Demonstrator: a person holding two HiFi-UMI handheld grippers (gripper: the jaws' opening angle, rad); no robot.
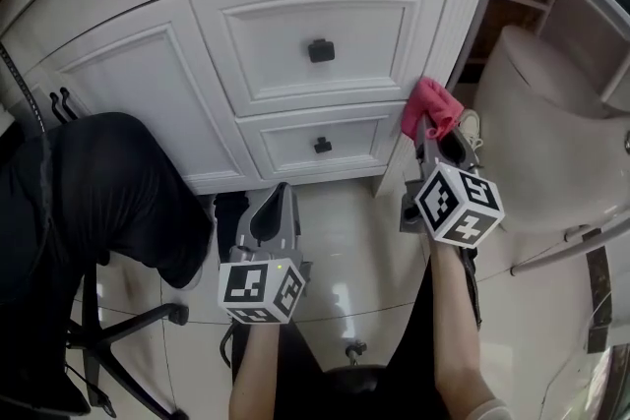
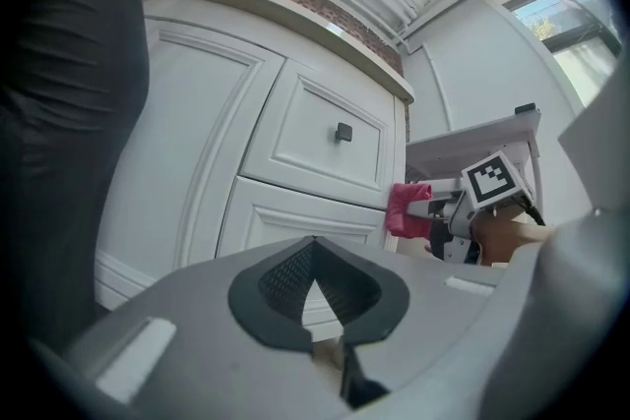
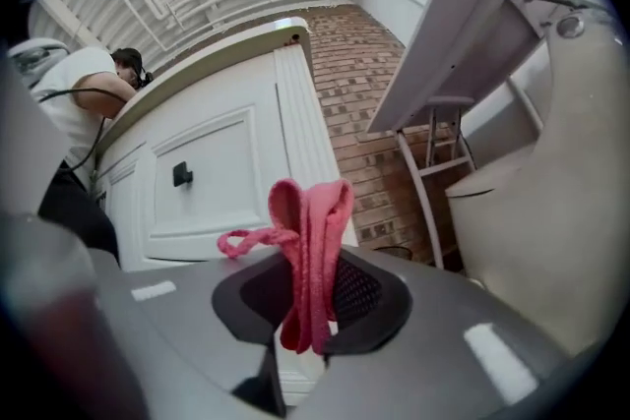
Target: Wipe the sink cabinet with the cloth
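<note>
Sink cabinet: 12 o'clock, ahead of both grippers.
Cloth: 1 o'clock, between the right gripper's jaws, at the cabinet's right corner post.
Left gripper: 6 o'clock, below the lower drawer, apart from it.
Toilet: 3 o'clock, right of the cabinet.

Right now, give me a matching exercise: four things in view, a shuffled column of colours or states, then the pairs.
1. cloth
2. left gripper
3. upper drawer knob
4. sink cabinet

A. white
B. pink, clamped in the right gripper
C. shut, empty
D. black

Pairs: 1-B, 2-C, 3-D, 4-A
</note>
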